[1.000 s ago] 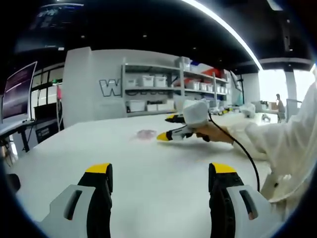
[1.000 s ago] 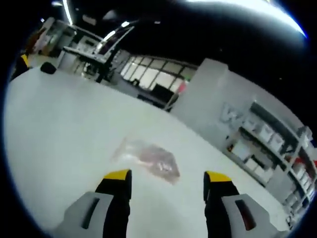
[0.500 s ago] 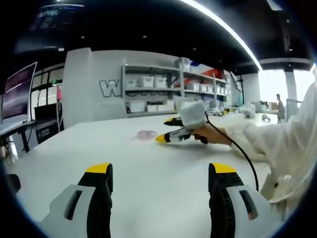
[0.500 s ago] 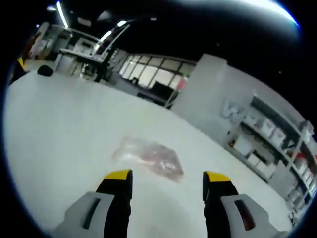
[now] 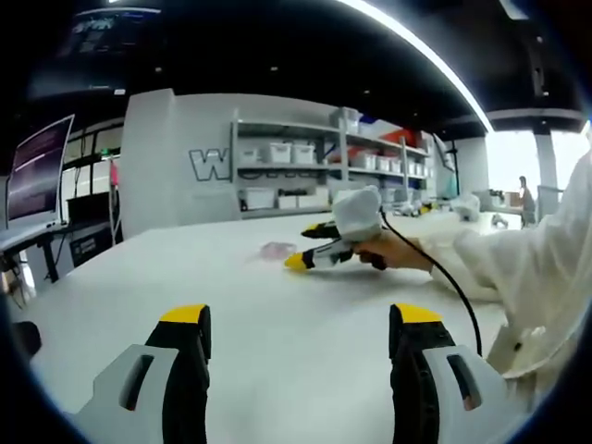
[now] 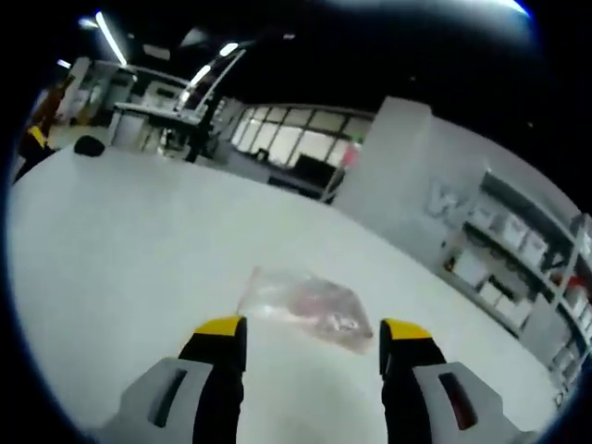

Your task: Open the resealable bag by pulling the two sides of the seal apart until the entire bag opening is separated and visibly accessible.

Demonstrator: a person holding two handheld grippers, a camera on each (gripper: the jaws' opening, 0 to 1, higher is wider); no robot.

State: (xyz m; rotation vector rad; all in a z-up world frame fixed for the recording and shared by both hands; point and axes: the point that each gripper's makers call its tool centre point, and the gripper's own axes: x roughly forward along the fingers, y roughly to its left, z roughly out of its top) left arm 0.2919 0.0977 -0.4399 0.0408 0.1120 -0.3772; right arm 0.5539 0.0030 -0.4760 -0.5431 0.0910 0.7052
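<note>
Plastic, clear and crinkled, is what we see of the resealable bag (image 6: 307, 304): it lies flat on the white table (image 6: 120, 268), with something pinkish showing through its film. In the right gripper view it sits just beyond the jaw tips, roughly in line with the gap between them. We cannot make out the seal strip or whether the mouth is parted; the film is too glossy and small for that.

The right gripper (image 6: 313, 328) hovers short of the bag with its yellow-tipped jaws spread wide and nothing between them. In the left gripper view we see that same gripper (image 5: 310, 247) from the side, held in a person's hand (image 5: 393, 251) with a white sleeve (image 5: 518, 268) and a black cable trailing from it; its tips point at the bag (image 5: 276, 249), which shows there as a faint pink patch far across the table (image 5: 296, 314).

The left gripper (image 5: 301, 328) is well back from the bag, low over the table, jaws parted and empty.

Behind the table stand grey shelves (image 5: 314, 171) with white bins, and a wall with large letters (image 5: 208, 165). A monitor (image 5: 37, 171) stands at the left.
</note>
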